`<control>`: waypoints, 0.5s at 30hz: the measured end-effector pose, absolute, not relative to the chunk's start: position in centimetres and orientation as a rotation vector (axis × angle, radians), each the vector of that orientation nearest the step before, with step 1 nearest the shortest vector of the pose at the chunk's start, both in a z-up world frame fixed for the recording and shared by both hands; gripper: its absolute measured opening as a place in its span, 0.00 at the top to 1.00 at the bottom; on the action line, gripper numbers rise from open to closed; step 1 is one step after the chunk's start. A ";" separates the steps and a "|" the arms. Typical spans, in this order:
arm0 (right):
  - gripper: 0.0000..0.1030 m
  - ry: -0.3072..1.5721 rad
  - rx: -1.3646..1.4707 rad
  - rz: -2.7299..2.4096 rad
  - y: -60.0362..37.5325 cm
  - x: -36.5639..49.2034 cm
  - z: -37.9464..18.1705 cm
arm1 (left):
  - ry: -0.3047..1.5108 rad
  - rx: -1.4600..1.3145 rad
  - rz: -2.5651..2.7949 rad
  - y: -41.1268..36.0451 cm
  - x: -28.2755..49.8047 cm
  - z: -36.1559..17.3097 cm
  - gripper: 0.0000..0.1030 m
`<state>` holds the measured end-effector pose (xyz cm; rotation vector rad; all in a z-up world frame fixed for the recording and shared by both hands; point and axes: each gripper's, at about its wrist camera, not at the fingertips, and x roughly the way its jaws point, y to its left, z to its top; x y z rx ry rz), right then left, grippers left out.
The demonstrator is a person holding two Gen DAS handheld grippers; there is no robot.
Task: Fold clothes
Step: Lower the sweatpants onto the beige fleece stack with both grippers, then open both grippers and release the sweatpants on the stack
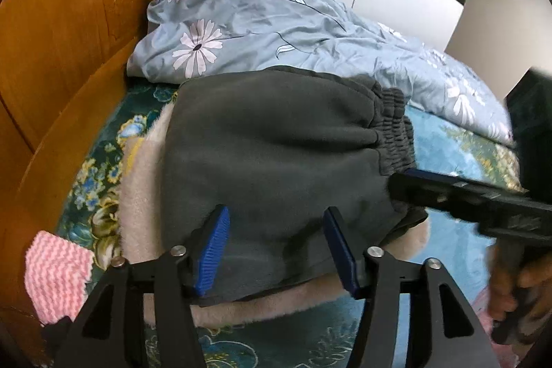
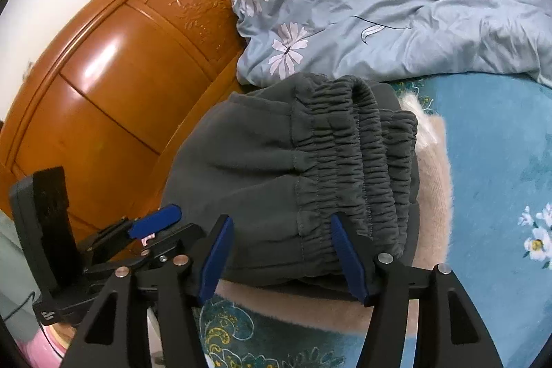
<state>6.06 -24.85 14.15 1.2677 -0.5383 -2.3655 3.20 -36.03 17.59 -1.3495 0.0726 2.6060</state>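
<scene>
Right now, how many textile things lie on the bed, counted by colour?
Dark grey: 1, folded trousers
Pale pink fluffy: 1, garment under them
Pink-and-white knitted: 1, cloth
Light blue flowered: 1, duvet
Total: 4

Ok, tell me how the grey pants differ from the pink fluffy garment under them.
The grey pants are dark, smooth fleece; the pink fluffy garment is pale and furry. The pants lie on top, folded into a thick bundle with a gathered elastic waistband; the pink garment lies flat beneath, showing only at the edges. Both rest on the teal floral bedspread.
</scene>
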 end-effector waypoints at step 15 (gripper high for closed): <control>0.37 -0.505 1.260 -2.445 -22.9 13.5 12.4 | 0.362 -1.397 2.803 -30.6 6.2 17.6 0.27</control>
